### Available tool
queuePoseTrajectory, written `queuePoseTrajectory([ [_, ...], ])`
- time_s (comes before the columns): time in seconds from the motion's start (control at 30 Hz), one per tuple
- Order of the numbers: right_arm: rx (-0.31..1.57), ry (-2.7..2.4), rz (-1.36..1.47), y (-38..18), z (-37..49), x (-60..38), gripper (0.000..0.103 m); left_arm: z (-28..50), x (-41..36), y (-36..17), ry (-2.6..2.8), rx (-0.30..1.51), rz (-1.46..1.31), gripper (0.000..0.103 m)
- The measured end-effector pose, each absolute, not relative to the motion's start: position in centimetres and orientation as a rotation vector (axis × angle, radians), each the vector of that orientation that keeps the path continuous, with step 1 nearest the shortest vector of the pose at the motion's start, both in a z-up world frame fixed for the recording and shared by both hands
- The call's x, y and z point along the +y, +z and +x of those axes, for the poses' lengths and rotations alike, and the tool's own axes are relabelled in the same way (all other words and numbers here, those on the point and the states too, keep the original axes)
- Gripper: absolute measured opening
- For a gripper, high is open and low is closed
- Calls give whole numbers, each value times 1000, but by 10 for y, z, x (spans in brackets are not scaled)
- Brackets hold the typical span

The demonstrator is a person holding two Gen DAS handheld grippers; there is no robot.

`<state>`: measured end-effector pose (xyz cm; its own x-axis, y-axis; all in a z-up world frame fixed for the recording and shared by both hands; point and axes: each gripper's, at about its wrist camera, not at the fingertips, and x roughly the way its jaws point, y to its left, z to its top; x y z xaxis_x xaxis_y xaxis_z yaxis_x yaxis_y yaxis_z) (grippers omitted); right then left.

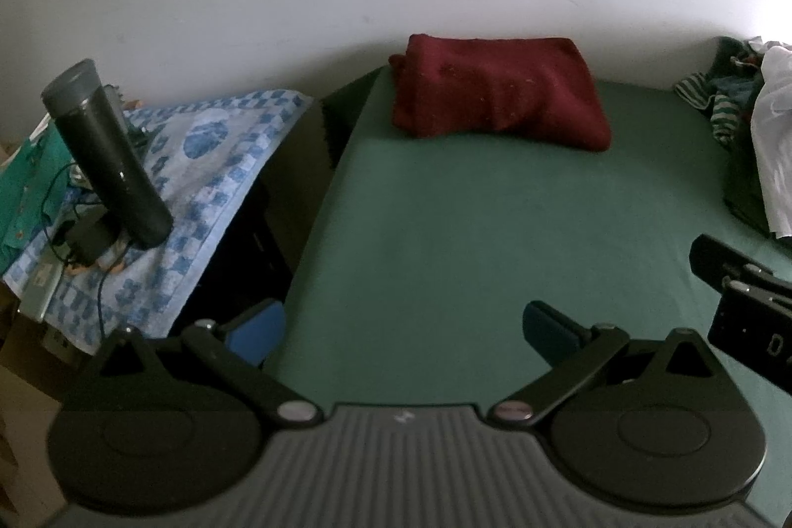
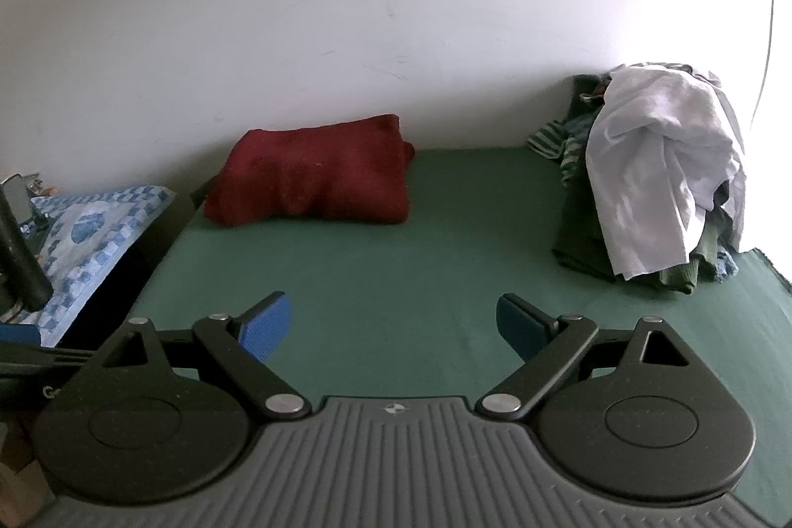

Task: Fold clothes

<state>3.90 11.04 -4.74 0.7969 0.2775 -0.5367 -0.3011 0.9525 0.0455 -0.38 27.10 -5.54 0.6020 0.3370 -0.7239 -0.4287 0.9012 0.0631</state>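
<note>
Surface: green bed sheet (image 2: 396,261), centre bare.
Done: maroon garment (image 2: 312,176) folded, 11 o'clock.
Left: unfolded clothes pile (image 2: 663,176), 2 o'clock.
Claws: left gripper (image 1: 403,330), right gripper (image 2: 393,322) wide apart, empty.

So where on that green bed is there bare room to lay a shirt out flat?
The wide middle of the green sheet is free, bordered by the folded red cloth at the wall, the clothes pile on the right, and both open grippers, left and right, in front. The blue checked side table is crowded with a dark bottle and cables.
</note>
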Motion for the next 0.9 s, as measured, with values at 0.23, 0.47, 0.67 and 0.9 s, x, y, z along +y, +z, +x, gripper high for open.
queuePoseTrajectory([
  [0.23,574,313,-55,-48,39,112,92,-5,270,-55,446,811,-122,102],
  [0.47,576,314,-66,-47,38,114,92,-5,270,-56,445,814,-121,102],
  [0.67,584,307,-69,-48,39,116,92,-4,271,-57,443,819,-118,102],
  [0.9,596,303,-68,-49,41,116,92,-3,272,-59,439,825,-119,102],
])
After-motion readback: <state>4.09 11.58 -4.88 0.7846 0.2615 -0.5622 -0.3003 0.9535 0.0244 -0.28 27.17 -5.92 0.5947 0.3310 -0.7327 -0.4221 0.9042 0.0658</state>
